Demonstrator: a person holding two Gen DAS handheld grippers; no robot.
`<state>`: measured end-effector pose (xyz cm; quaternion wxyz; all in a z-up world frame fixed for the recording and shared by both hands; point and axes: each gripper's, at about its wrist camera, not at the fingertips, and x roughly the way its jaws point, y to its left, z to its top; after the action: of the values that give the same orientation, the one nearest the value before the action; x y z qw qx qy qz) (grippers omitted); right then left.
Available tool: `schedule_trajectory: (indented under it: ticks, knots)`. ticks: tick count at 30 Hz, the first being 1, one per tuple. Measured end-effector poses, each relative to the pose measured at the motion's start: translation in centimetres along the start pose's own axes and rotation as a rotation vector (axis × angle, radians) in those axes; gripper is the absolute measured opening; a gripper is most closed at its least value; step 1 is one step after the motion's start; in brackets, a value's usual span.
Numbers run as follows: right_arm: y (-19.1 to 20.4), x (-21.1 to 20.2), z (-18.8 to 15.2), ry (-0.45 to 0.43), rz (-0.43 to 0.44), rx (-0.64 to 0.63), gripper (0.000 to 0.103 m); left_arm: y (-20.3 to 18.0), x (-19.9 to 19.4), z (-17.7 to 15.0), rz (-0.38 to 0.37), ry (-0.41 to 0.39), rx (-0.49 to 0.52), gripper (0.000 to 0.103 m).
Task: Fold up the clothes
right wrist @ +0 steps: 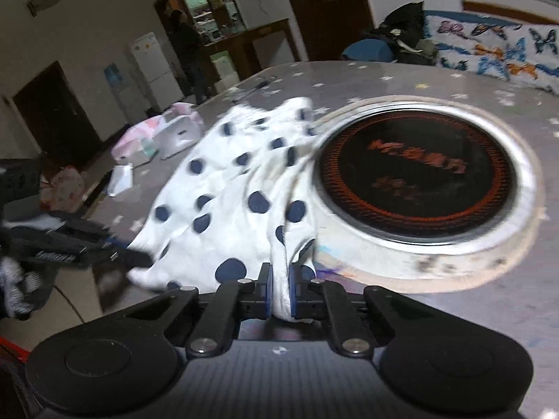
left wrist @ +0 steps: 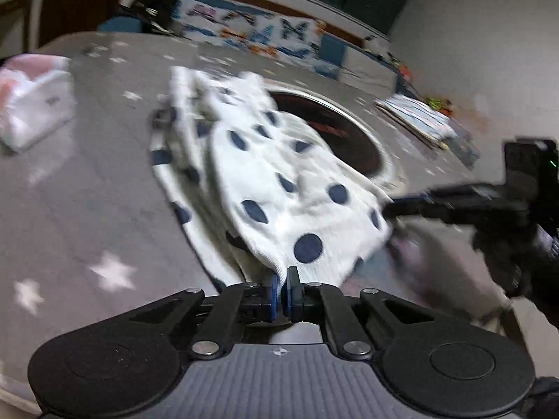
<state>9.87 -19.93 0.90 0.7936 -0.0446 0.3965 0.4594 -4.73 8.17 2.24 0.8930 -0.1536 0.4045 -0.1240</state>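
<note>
Left wrist view: a grey table (left wrist: pixel 87 192) printed with white stars fills the scene, and a round dark hob (left wrist: pixel 335 132) is set into it at the far right. A white garment (left wrist: pixel 265 181) with navy dots is spread across the table, its far edge draped over the hob rim and its near edge drawn up toward the camera; it is judged to be lifted by two near points so that it can be pulled flat or folded over. A pale bag (left wrist: pixel 35 108) lies far left, and a flat stack of papers (left wrist: pixel 419 115) far right, both apart from the garment. The left gripper (left wrist: pixel 283 291) is closed almost fully, a thin near hem of the garment being pinched between its blue pads. The right gripper (left wrist: pixel 394 209) is seen at the garment's right corner, blurred. In the right wrist view, the right gripper (right wrist: pixel 280 295) is likewise closed, with a thicker bunch of the garment (right wrist: pixel 223 188) clamped between its pads, just left of the hob (right wrist: pixel 419 174). No fold is seen completed yet; the garment lies crumpled rather than squared.
</note>
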Motion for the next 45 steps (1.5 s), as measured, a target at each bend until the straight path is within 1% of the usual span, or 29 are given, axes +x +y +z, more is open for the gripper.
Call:
schedule_trajectory:
  ticks: [5,8,10,11,14,17,18,20,22,23,25,29,31,35,37,39,40,41,42,45]
  knots:
    - [-2.0,-2.8,-0.6,-0.010,-0.111,0.002,0.006,-5.6,2.2,-1.4,-0.162,0.027,0.089,0.006]
    - [-3.3,-4.1,-1.2,-0.019,-0.170,0.019,0.006,-7.9,3.5,-1.7,-0.215,0.061,0.152,0.006]
    - [-4.1,-4.5,-1.8,-0.023,-0.197,0.042,0.006,-8.5,3.6,-1.6,-0.228,0.069,0.187,0.012]
    - [-4.5,-4.6,-2.0,-0.028,-0.196,0.055,0.007,-8.7,3.4,-1.4,-0.231,0.069,0.202,0.012]
    - [-4.8,-4.9,-2.3,-0.047,-0.185,0.065,0.008,-8.2,1.8,-0.6,-0.214,0.026,0.230,0.012]
    - [-4.7,-5.0,-2.0,-0.060,-0.189,0.061,0.011,-6.8,-0.1,0.9,-0.174,-0.056,0.213,0.012]
    - [-4.6,-5.0,-1.9,-0.065,-0.191,0.058,0.012,-6.3,-0.4,1.4,-0.148,-0.088,0.205,0.012]
    - [-4.3,-5.3,-1.6,-0.080,-0.198,0.051,0.014,-4.9,-0.6,2.4,-0.099,-0.129,0.175,0.012]
    - [-3.9,-5.8,-1.2,-0.095,-0.200,0.045,0.016,-3.6,-0.9,3.1,-0.089,-0.157,0.150,0.012]
    - [-3.7,-5.9,-1.0,-0.100,-0.199,0.040,0.016,-3.2,-0.9,3.5,-0.078,-0.172,0.150,0.012]
    - [-3.0,-6.0,-0.4,-0.106,-0.190,0.021,0.016,-2.7,-0.3,4.0,-0.025,-0.202,0.166,0.012]
    - [-0.8,-5.5,1.0,-0.111,-0.143,-0.041,0.017,-0.2,1.2,4.4,0.001,-0.185,0.119,0.012]
    - [0.6,-5.0,1.7,-0.112,-0.112,-0.074,0.017,1.3,1.3,3.9,0.015,-0.178,0.086,0.012]
    - [3.4,-3.3,3.3,-0.100,-0.042,-0.134,0.019,3.5,1.2,2.4,0.011,-0.187,-0.007,0.012]
    - [4.8,-2.1,4.1,-0.090,-0.012,-0.164,0.025,4.0,1.2,1.7,-0.011,-0.209,-0.037,0.012]
    - [6.1,-0.7,4.9,-0.079,0.015,-0.191,0.026,4.3,1.5,1.3,-0.006,-0.205,-0.053,0.012]
    - [6.8,0.0,5.2,-0.074,0.026,-0.203,0.028,4.4,1.6,1.2,-0.011,-0.206,-0.058,0.012]
    - [7.4,0.7,5.6,-0.069,0.033,-0.211,0.031,4.4,1.6,1.1,-0.017,-0.209,-0.058,0.012]
    - [8.0,1.4,6.0,-0.064,0.036,-0.217,0.036,4.4,1.5,1.0,-0.017,-0.211,-0.054,0.012]
    - [9.4,3.3,6.7,-0.048,0.046,-0.232,0.036,4.5,1.4,0.9,-0.024,-0.213,-0.057,0.012]
